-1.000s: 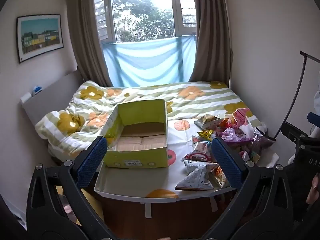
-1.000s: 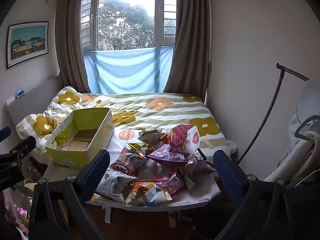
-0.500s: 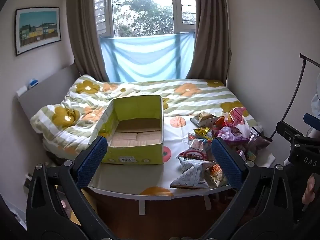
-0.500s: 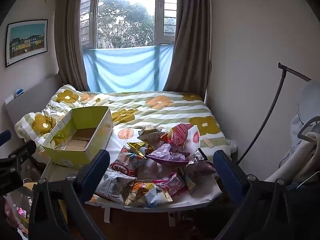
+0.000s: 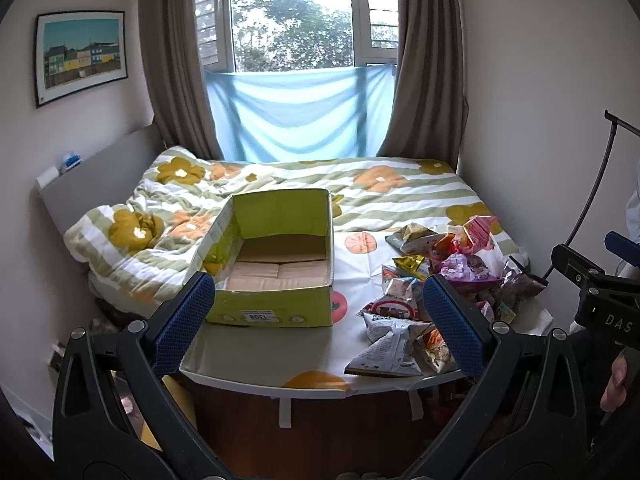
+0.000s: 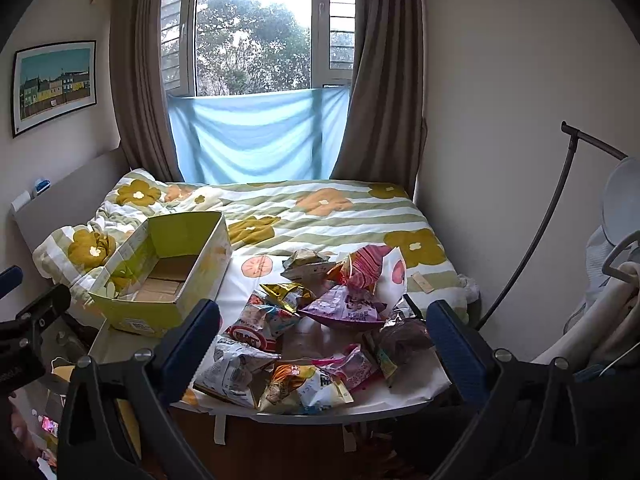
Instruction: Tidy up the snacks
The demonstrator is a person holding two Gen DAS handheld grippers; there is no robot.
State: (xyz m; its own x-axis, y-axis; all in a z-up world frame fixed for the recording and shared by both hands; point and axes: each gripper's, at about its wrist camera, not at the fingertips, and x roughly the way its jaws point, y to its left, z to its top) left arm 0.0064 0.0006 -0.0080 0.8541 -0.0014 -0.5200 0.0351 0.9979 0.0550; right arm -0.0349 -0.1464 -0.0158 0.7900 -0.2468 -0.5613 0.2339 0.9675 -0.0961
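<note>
My left gripper (image 5: 318, 312) hangs in the air at the near edge of the table, its blue-padded fingers (image 5: 182, 322) spread wide apart with nothing between them. My right gripper (image 6: 324, 338) is the same: both blue pads (image 6: 454, 346) stand well apart and hold nothing, hovering short of the near table edge.

Just beyond the left gripper, on the left part of the white table (image 5: 256, 364), sits the open lime-green cardboard box (image 5: 280, 256), upright, with only its bare brown cardboard floor showing inside. To the right of the box, and apart from it, lies the heap of crinkled foil snack bags (image 6: 316, 320), spread from the near right edge of the table back toward the bed. Nearest to me in that heap is a white-and-grey bag (image 6: 234, 372) beside an orange-and-white one (image 6: 304, 386); behind them lie a bag with a red oval label (image 6: 256, 326), a purple bag (image 6: 344, 308) and a pink striped bag (image 6: 366, 266). No bag is in the box.

Past the table is a bed with a green-striped, flower-printed quilt (image 5: 384, 196), then a window hung with pale blue cloth (image 6: 256, 136) between brown curtains (image 5: 172, 60). A framed picture of coloured houses (image 5: 80, 56) hangs on the left wall
</note>
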